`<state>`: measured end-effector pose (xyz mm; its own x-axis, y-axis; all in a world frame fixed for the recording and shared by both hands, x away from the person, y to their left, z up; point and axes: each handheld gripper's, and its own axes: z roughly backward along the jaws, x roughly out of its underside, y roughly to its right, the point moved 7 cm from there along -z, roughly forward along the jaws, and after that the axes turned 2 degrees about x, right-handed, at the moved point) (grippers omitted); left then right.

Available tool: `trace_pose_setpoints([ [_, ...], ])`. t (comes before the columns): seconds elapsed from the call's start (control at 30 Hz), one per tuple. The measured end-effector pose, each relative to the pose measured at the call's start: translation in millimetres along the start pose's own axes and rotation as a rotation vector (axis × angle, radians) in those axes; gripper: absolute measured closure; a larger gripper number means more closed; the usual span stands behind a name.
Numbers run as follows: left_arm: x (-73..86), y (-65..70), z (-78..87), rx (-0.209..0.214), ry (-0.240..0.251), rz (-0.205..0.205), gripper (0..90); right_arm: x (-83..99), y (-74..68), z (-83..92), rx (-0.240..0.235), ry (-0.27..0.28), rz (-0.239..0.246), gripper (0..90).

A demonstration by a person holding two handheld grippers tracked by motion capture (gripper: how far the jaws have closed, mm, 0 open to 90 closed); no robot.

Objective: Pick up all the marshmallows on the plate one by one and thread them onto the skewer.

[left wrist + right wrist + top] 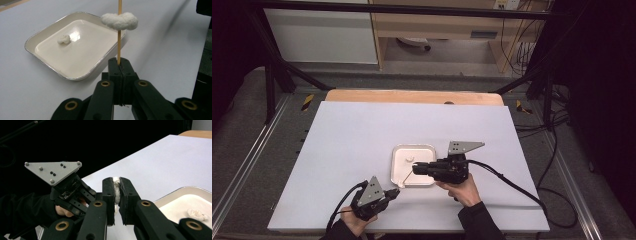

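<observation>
On the white worktop a shallow white tray is the landmark. The left hand-held gripper, just beside the tray's near corner, is clamped on a thin wooden skewer that carries a white puffy piece part-way up. The right hand-held gripper, over the tray's near right side, is pinched on a second white piece.

The step appears to be threading this second piece onto the skewer. To do it well, the person should hold the skewer steady, line the piece's middle up with the tip, and push along the stick's axis, squeezing lightly so the soft piece is not crushed.

The left gripper view shows another small white lump lying in the tray and the piece already on the stick. The right gripper view shows how the held piece sits between the jaws; the high view shows how both tools lie around the tray.
</observation>
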<state>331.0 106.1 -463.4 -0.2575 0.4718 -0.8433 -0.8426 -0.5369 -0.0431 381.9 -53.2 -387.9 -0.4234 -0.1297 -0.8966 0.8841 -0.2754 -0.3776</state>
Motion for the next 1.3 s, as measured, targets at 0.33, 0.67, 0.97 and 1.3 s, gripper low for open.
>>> trace_pose_setpoints([
  [0.33,-1.2,-1.4,1.4,-0.006,0.000,0.014,89.2,2.3,1.5,0.4,0.039,-0.015,0.023,83.9],
  [0.67,-0.9,-0.3,-0.3,-0.009,-0.012,0.011,89.2,4.5,0.9,-0.9,0.027,-0.029,0.021,84.0],
  [0.97,-1.3,-0.7,0.0,-0.010,-0.017,0.010,89.2,5.5,0.7,-2.7,0.017,-0.025,0.010,84.0],
  [1.3,-2.6,0.2,0.0,0.001,-0.008,0.021,89.1,6.0,0.4,-3.4,0.011,-0.021,0.003,83.9],
])
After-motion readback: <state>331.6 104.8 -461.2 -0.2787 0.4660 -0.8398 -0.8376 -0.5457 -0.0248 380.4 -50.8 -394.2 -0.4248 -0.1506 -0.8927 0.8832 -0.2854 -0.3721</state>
